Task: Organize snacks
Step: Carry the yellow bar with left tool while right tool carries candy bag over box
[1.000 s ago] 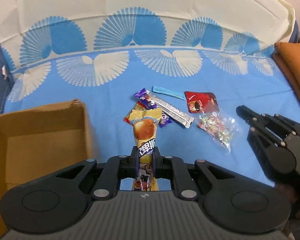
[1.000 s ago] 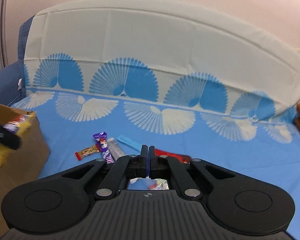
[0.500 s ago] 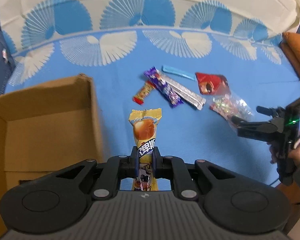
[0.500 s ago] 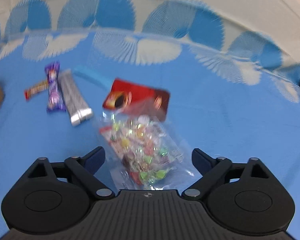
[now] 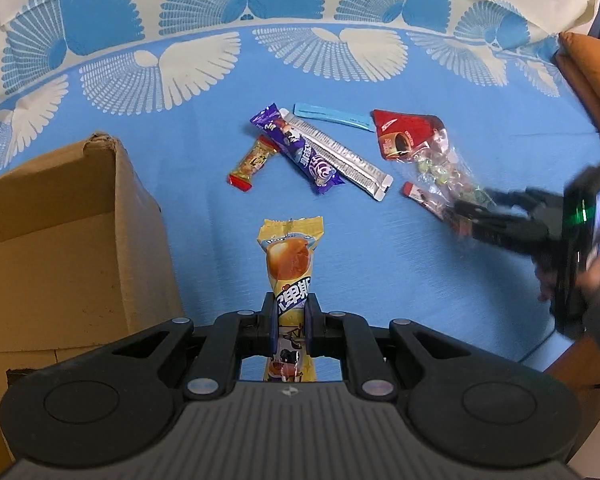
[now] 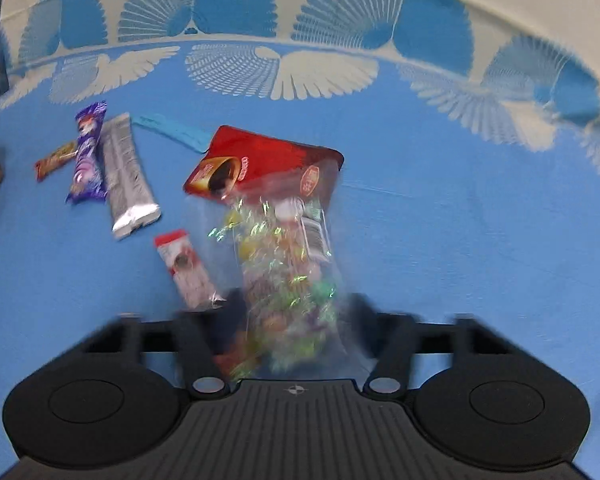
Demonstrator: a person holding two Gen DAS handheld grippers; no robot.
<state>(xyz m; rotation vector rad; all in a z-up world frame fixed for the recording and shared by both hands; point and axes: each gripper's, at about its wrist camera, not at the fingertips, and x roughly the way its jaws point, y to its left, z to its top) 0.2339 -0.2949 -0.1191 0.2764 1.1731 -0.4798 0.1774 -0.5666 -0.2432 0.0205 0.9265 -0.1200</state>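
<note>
Only readable print is two large blue Chinese characters, roughly 串斯, on the yellow snack wrapper [image 5: 290, 268]; lettering on the purple bar wrapper [image 5: 300, 150], the silver bar wrapper [image 5: 340, 156] and the red coffee sachet [image 6: 256, 164] is too blurred or small to make out.

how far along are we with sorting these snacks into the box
Early on. Nothing shows as packed: the cardboard box shows only its outside here.

In hand: the left gripper clamps a yellow snack pack beside the box. The right gripper has just been closing around the clear candy bag.

Left on the blue cloth: purple bar, silver bar, small orange bar, light blue stick, red pouch, red-and-white sachet.
</note>
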